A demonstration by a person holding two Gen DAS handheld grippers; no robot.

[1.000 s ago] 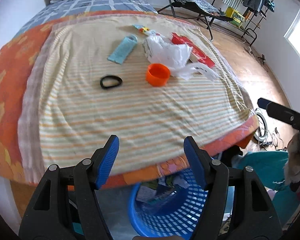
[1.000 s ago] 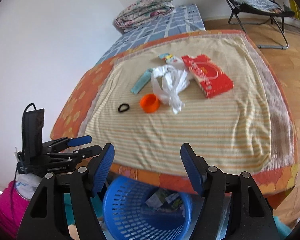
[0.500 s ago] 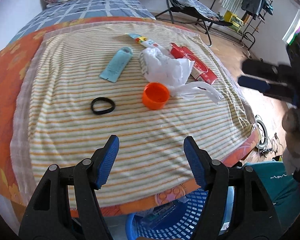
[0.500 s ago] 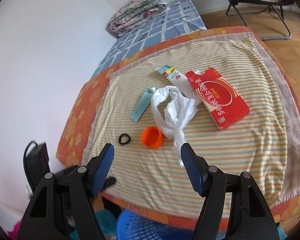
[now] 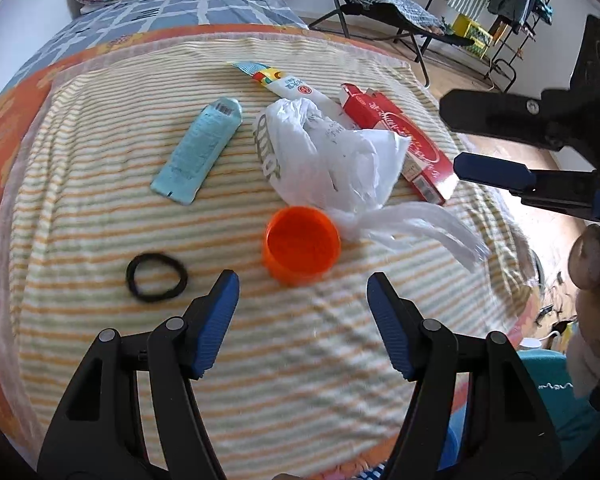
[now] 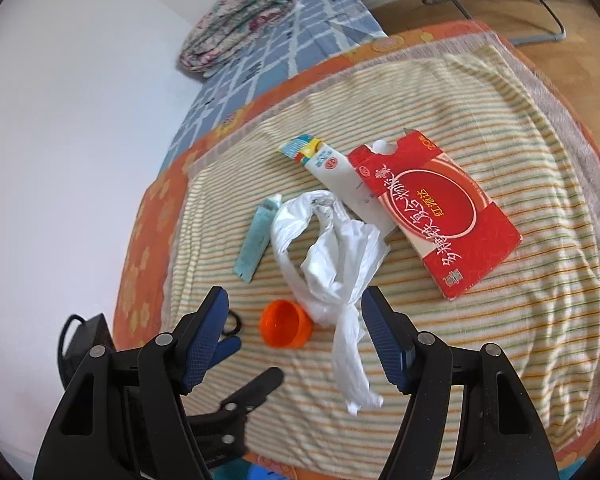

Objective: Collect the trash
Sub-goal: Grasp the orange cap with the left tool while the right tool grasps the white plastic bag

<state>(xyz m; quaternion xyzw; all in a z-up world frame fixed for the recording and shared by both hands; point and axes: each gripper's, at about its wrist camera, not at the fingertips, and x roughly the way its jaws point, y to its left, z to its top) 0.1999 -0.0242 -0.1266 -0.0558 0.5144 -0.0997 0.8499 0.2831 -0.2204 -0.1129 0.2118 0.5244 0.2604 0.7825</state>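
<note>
— Blue pads on the left tool (image 5: 303, 290), are they clamped on anything?

— No, its jaws stand apart with nothing between them, only the striped blanket (image 5: 260, 380) of the bed beneath. The right tool (image 6: 294, 322) is released too, empty.

— What lies closest to the left tool?

— Just ahead of it, slightly toward its right finger, an orange cup (image 5: 301, 245) with its mouth facing up. Ahead of its left finger lies a black hair band (image 5: 156, 277), flat on the blanket.

— And from the right tool?

— The same orange cup (image 6: 285, 329) sits between its fingers in the view, and the twisted tail of a white plastic bag (image 6: 332, 264) runs down toward its right finger. The left tool's own tips show low on its left side, near the hair band (image 6: 234, 326), which is mostly hidden behind the finger.

— Further out?

— From the left tool, the white plastic bag (image 5: 332, 160) is crumpled just beyond the cup, touching it. Off to the far left of that lies a pale blue packet (image 5: 200, 156). Beyond the bag, a red carton (image 5: 400, 142) lies flat, with a white tube-like carton (image 5: 296, 88) beside it, partly under the bag.

— Anything past the trash?

— A folded quilt (image 6: 236, 36) at the far end of the bed, and a folding chair (image 5: 380, 8) on the wooden floor. The right tool enters the left view from the right edge, held by a hand (image 5: 592, 256).
</note>
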